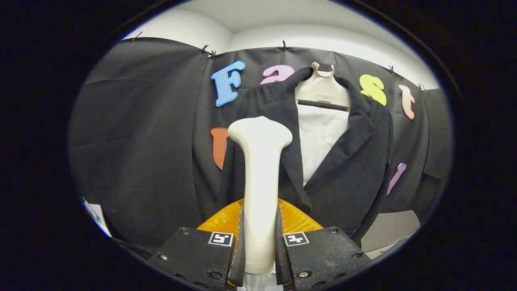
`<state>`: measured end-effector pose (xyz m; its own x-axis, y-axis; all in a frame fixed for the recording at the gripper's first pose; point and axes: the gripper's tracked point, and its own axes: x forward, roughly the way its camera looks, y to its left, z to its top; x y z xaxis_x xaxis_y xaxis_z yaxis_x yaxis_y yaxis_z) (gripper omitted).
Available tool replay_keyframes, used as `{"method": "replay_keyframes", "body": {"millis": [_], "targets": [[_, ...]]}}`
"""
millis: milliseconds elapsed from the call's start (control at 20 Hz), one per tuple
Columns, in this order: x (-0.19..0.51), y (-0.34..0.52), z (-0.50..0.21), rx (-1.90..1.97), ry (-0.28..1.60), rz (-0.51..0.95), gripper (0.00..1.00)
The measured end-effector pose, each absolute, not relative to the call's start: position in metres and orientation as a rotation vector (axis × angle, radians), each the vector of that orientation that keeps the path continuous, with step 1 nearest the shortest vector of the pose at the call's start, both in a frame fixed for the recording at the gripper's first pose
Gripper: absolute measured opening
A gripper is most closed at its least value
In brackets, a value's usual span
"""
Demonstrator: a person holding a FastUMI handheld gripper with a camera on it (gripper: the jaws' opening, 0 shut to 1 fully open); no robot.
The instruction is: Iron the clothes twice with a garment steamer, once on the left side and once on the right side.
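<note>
Gripper view: the white garment steamer (260, 178) stands upright, clamped between both fingers of the gripper (260, 242); its head lies over the dark jacket (355, 169) on a white hanger (322, 91) at one o'clock; an orange base (297, 220) sits behind the fingers.

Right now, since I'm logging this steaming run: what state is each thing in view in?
gripper: shut on the steamer's handle, a finger on each side.
steamer: held upright, its head in front of the jacket's front panel and lapel.
jacket: hanging on the hanger, front open.
hanger: up at the booth wall, carrying the jacket.
white lining: showing between the lapels.
</note>
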<state>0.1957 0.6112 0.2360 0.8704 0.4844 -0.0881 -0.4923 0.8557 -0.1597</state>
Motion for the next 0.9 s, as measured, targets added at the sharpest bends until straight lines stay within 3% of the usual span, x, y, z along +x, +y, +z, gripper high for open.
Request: {"method": "replay_keyframes", "body": {"millis": [900], "targets": [[0.198,0.582,0.125,-0.242,0.221,0.506,0.32]]}}
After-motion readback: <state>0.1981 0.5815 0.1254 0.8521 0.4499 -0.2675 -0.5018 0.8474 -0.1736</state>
